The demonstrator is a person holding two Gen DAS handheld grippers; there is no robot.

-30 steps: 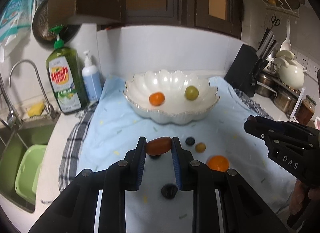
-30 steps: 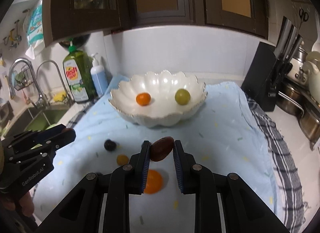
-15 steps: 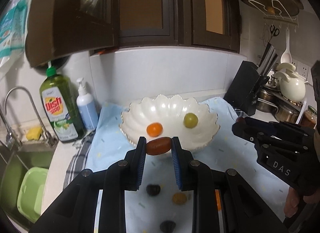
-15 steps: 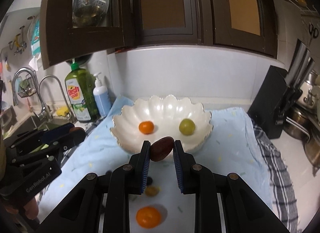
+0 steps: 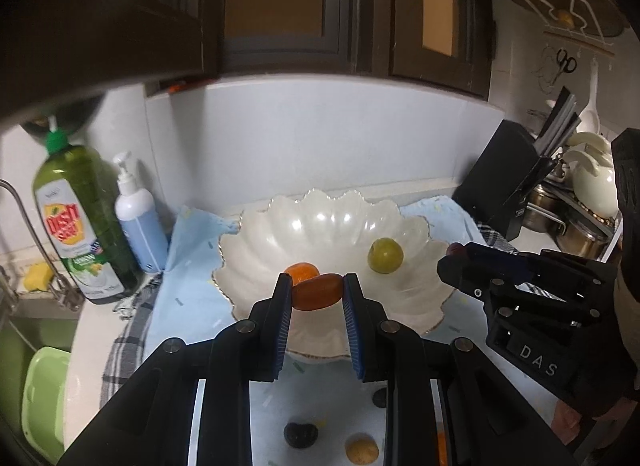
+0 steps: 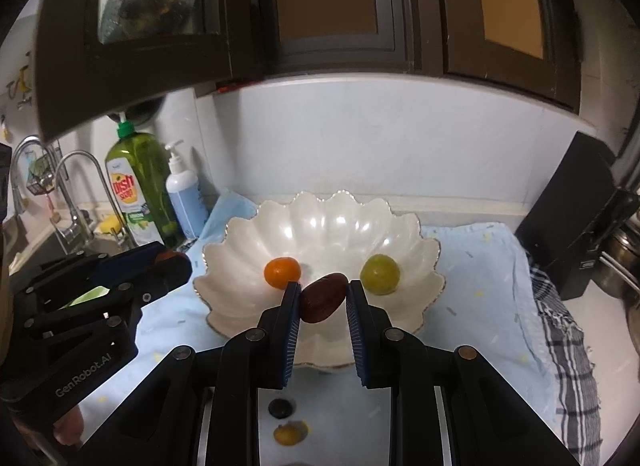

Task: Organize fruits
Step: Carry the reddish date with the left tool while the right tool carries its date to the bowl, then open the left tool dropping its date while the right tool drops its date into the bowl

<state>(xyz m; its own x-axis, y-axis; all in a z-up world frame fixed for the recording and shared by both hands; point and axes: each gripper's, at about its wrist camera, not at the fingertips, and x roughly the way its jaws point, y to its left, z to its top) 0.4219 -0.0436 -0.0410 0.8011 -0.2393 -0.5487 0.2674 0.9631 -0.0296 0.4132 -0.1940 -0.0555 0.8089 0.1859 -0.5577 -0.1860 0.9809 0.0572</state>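
Jaws of both grippers pinch fruit above the white scalloped ceramic bowl [image 5: 280,234].
Left gripper [image 5: 317,293] clamps an orange-red oval tomato [image 5: 318,297]; right gripper [image 6: 323,294] clamps a dark maroon oval fruit [image 6: 322,298].

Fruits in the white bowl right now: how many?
2: an orange fruit on the left of the white bowl, a green fruit on the right. Two more are held in the tongs above, not inside.

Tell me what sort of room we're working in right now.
A home kitchen, by the look: a sink faucet and dish soap bottle at left, a knife block at right, dark wall cabinets above.
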